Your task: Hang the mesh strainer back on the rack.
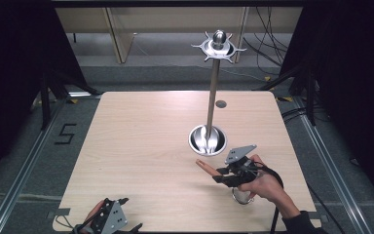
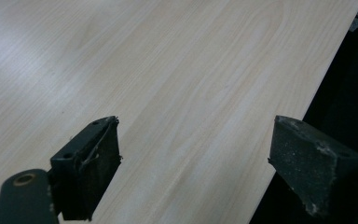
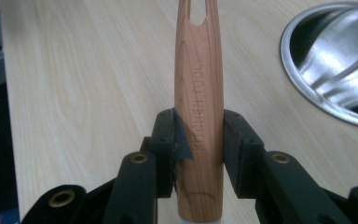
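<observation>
showing "kitchen tool" stamp on wooden handle (image 3: 199,116), right gripper (image 3: 199,140) view.

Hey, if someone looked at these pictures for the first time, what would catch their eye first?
Probably the tall steel stand, rising from its shiny round base right of the table's middle to a hooked crown on top. Next, the wooden handle stamped KITCHEN TOOL, clamped in the right tool just in front of that base.

The high view looks forward and down from above my side of the counter (image 1: 141,146), taking in all of it. My left hand-held gripper (image 2: 193,158) view skims close over the near edge. My right hand-held gripper (image 3: 199,140) view sits close too, sharing the metal stand's base (image 3: 335,60) with the high view.
</observation>
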A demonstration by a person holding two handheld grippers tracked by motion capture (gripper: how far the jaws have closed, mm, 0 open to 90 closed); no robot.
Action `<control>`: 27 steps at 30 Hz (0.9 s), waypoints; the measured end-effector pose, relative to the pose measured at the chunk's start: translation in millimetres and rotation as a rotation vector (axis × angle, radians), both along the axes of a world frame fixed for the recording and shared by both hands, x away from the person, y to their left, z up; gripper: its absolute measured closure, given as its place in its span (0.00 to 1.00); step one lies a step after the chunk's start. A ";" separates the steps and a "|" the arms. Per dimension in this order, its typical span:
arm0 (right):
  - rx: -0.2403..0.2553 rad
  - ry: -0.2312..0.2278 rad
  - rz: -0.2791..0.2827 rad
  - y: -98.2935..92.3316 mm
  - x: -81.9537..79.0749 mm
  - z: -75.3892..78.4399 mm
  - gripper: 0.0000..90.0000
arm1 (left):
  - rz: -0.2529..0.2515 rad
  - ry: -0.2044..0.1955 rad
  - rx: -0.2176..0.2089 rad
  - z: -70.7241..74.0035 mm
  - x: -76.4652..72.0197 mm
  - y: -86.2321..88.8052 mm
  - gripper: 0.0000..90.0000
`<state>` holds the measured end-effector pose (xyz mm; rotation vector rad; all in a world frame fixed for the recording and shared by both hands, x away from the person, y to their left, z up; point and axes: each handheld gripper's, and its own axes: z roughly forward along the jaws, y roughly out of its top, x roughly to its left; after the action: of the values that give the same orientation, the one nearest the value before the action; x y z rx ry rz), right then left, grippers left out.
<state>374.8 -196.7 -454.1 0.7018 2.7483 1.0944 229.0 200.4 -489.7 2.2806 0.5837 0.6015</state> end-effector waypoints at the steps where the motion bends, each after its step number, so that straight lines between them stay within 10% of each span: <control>1: 0.010 0.011 -0.004 -1.4 -0.3 1.8 0.76 | 0.003 -0.005 -0.003 0.1 -0.4 0.2 0.17; 13: 0.242 0.007 0.049 -3.4 -1.9 17.6 0.76 | 0.000 -0.009 0.000 0.5 -0.5 0.4 0.17; 27: 0.382 -0.018 0.012 -3.3 7.0 33.8 0.77 | 0.005 -0.010 0.010 0.1 0.3 0.8 0.17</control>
<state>381.7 -200.0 -420.3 0.7084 2.5538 1.6420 229.3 201.2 -489.6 2.2848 0.5832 0.6188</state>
